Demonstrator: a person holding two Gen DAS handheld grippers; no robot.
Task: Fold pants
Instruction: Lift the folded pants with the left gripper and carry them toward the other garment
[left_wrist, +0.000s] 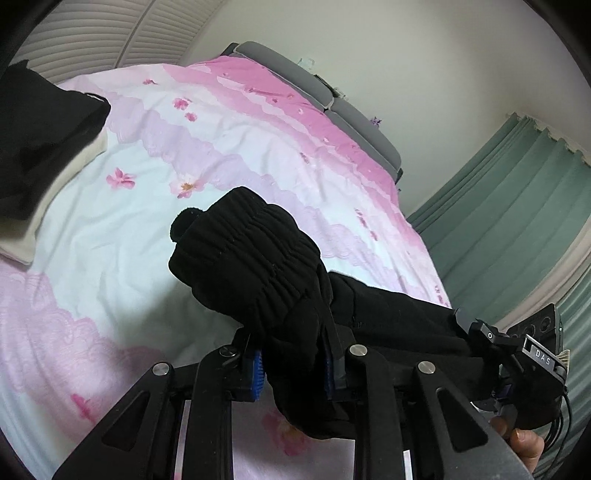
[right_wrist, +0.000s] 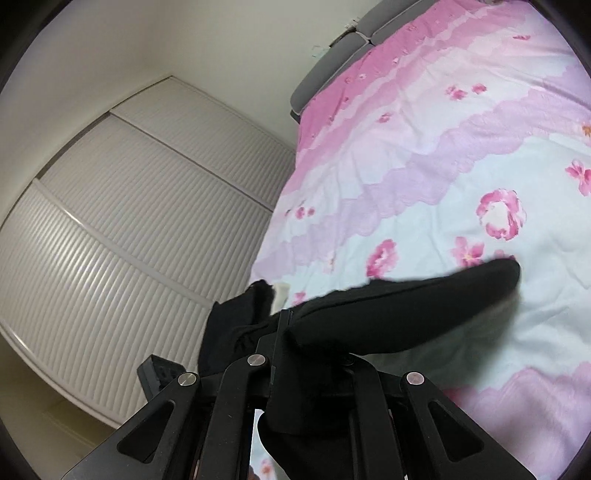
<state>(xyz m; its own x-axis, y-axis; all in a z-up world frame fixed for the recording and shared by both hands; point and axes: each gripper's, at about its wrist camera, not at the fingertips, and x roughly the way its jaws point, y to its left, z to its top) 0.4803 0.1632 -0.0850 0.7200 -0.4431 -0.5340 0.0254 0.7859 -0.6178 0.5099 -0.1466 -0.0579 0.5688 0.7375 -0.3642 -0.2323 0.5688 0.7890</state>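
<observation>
Black pants (right_wrist: 406, 306) hide the right gripper (right_wrist: 314, 354) fingertips (the far end is motion-blurred).

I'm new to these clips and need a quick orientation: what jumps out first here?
The black pants, bunched at the elastic waistband, are clamped in the left gripper and in the right gripper above the bed. Behind lies the pink floral bedspread, with a folded dark pile at its left edge.
</observation>
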